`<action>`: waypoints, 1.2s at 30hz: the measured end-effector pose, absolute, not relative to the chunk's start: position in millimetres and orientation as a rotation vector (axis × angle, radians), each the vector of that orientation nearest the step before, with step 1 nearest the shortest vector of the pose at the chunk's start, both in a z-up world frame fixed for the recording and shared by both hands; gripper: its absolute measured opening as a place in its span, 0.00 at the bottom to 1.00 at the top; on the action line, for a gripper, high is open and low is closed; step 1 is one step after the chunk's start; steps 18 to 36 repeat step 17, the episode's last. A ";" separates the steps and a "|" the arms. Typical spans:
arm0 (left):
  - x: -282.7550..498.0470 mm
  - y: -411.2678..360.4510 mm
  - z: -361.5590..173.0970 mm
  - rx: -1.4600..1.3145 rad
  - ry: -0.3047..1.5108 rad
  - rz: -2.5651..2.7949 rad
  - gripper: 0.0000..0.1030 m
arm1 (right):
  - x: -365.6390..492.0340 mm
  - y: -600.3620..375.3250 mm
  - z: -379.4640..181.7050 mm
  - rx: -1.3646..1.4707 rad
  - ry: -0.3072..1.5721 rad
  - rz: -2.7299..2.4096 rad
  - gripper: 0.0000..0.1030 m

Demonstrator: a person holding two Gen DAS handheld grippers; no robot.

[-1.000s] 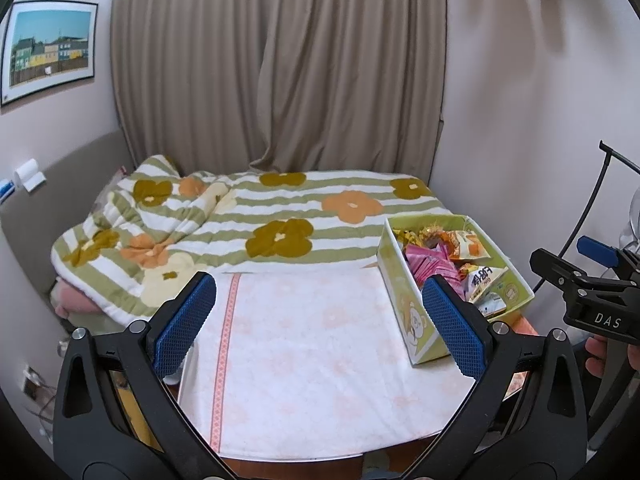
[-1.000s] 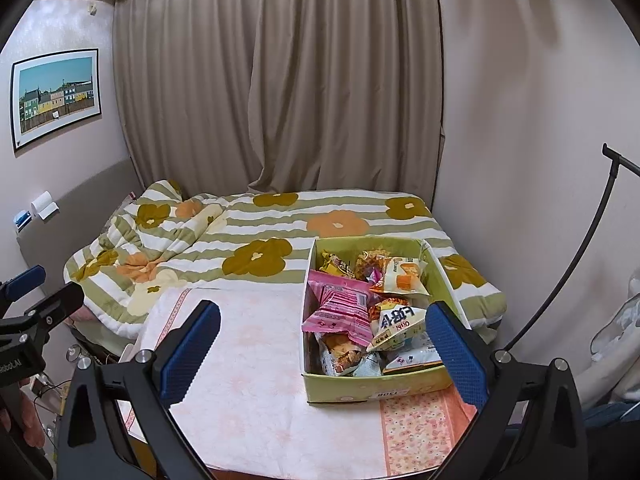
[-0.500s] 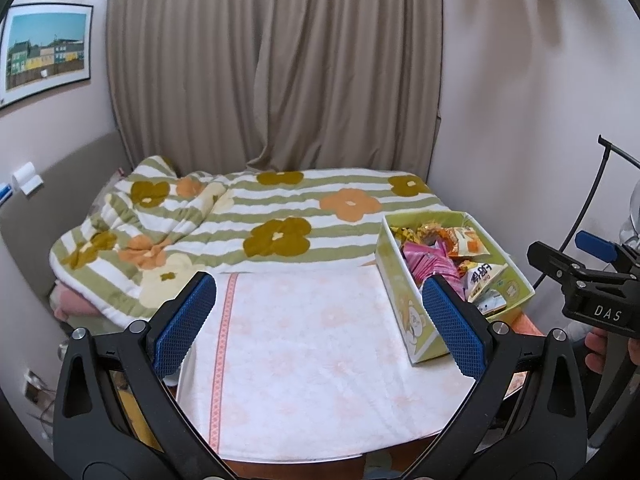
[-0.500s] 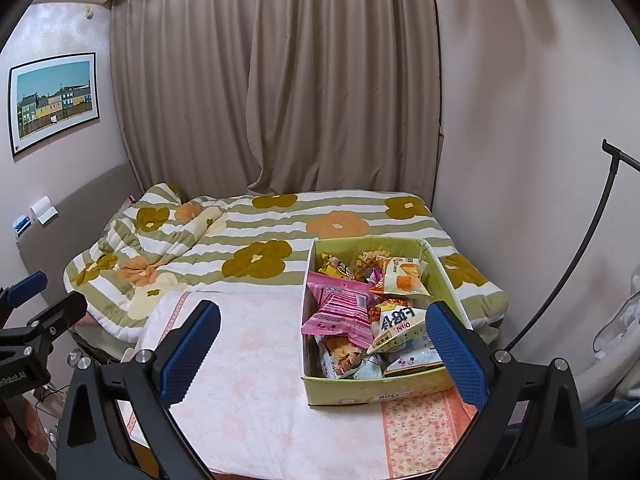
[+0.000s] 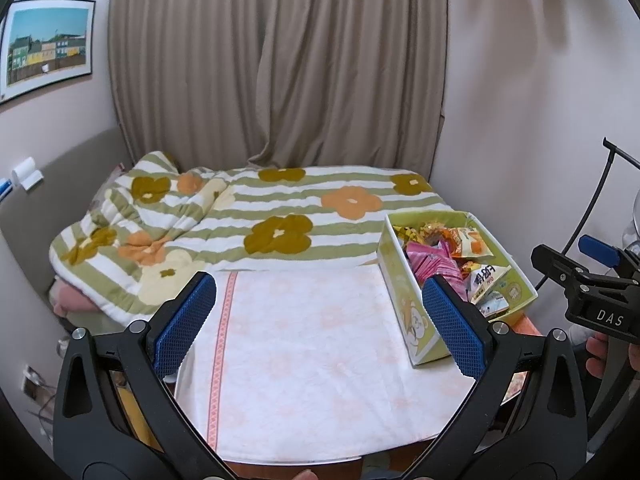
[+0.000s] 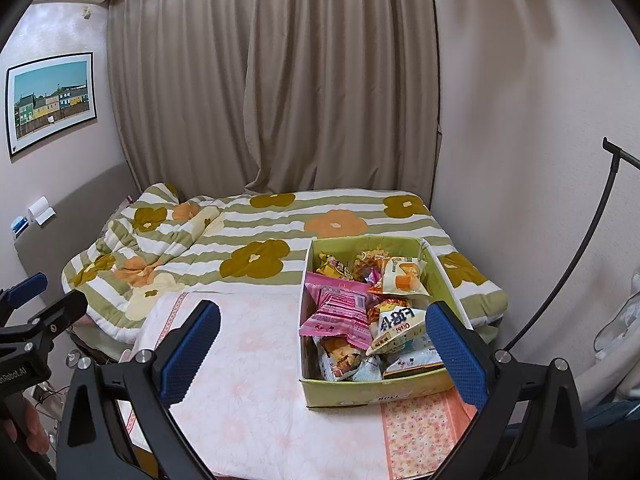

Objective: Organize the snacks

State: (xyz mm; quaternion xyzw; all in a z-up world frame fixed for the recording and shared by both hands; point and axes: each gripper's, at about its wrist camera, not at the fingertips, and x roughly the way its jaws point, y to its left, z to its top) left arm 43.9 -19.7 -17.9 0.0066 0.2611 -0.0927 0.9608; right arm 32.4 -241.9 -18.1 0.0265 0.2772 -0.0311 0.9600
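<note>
Little was found changed from the frames a second and half a second before: both views had shifted only slightly, the box of snacks had kept its place on the table, and both grippers had stayed spread wide and empty.

The left gripper (image 5: pixel 318 312) was held above the cloth-covered table (image 5: pixel 304 360), its blue, cross-hatched rubber pads (image 5: pixel 184 326) set far apart on black angular arms with bright metal screws; nothing was gripped between them. The right gripper (image 6: pixel 320 342) was likewise held wide open, with nothing held.

The snack box (image 6: pixel 360 394), a rectangular open-topped carton of pale green printed card, was seen standing on the right part of the table, near its far edge, next to the bed. It was filled with crinkled foil and plastic packets lying loosely on one another: a pink packet (image 6: pixel 340 312) on the left side, an orange-and-white packet (image 6: pixel 402 276) toward the back, and a white packet with dark lettering (image 6: pixel 396 322) just beside the pink one.

The table was covered by a white cloth with a faint peach flower print and a narrow orange woven stripe (image 5: pixel 218 364). A quilted striped bedspread (image 5: pixel 280 216) with large ochre and orange flowers was spread behind, before heavy taupe pleated curtains (image 5: pixel 280 64).
</note>
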 end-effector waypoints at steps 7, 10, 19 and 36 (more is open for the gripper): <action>44.6 -19.6 -19.9 0.024 0.538 -0.162 1.00 | 32.7 -242.6 -18.0 0.054 0.560 -0.063 0.99; 43.6 -17.5 -21.1 0.014 0.536 -0.160 1.00 | 32.3 -243.4 -20.6 0.057 0.554 -0.066 0.99; 35.1 -14.9 -20.3 0.022 0.507 -0.153 1.00 | 32.2 -244.5 -20.5 0.056 0.556 -0.065 0.99; 35.1 -14.9 -20.3 0.022 0.507 -0.153 1.00 | 32.2 -244.5 -20.5 0.056 0.556 -0.065 0.99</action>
